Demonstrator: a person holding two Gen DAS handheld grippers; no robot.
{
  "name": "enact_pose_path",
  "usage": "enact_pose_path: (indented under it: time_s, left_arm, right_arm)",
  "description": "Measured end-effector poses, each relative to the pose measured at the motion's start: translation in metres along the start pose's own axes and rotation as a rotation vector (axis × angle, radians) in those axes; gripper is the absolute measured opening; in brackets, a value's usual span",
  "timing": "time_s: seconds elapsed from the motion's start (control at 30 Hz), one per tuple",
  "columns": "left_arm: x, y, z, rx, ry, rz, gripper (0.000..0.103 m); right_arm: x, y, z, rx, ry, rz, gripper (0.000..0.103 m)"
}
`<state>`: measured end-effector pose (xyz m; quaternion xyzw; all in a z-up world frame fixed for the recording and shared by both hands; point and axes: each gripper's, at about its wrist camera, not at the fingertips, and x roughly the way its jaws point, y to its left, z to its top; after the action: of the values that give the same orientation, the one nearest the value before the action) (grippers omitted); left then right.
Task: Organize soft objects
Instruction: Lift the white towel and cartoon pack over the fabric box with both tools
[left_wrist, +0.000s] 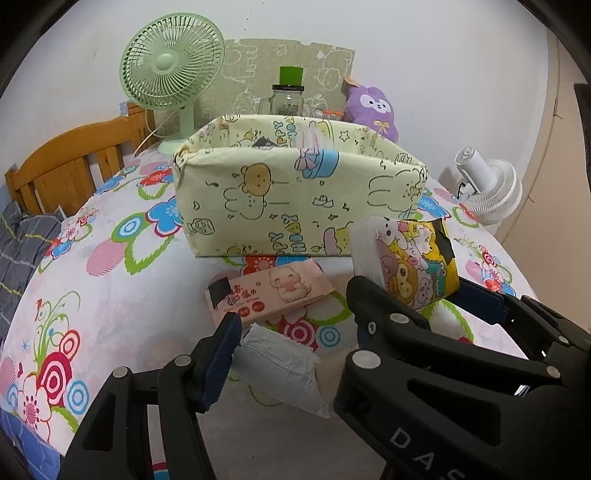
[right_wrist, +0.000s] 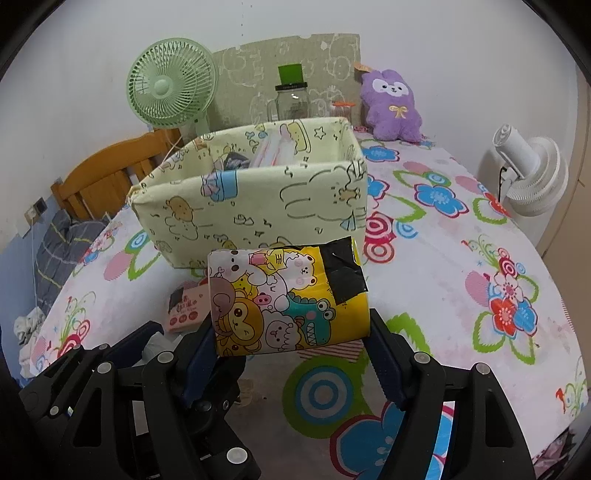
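Note:
A pale yellow cartoon-print fabric bin (left_wrist: 295, 199) stands on the bed; it also shows in the right wrist view (right_wrist: 258, 206) with packets inside. My right gripper (right_wrist: 291, 332) is shut on a yellow cartoon tissue pack (right_wrist: 284, 299) and holds it above the bed in front of the bin; the pack also shows in the left wrist view (left_wrist: 410, 258). My left gripper (left_wrist: 295, 332) is open around a white soft packet (left_wrist: 284, 369) lying on the bed. A pink wipes pack (left_wrist: 269, 291) lies just beyond it, in front of the bin.
A green fan (left_wrist: 171, 66), a glass jar (left_wrist: 288, 99) and a purple plush (left_wrist: 371, 110) stand behind the bin by the wall. A white fan (left_wrist: 487, 188) sits at the right. A wooden headboard (left_wrist: 74, 162) is at the left. The floral sheet (right_wrist: 461, 258) covers the bed.

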<state>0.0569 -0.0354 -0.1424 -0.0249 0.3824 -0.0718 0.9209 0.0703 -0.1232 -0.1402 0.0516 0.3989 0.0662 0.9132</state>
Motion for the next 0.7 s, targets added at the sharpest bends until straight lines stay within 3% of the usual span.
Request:
enact_pose_path:
  time_s: [0.7]
  left_arm:
    - [-0.029,-0.003,0.047,0.015,-0.071,0.006,0.067]
  right_arm:
    - [-0.034,0.002,0.045,0.018,-0.089,0.017,0.077]
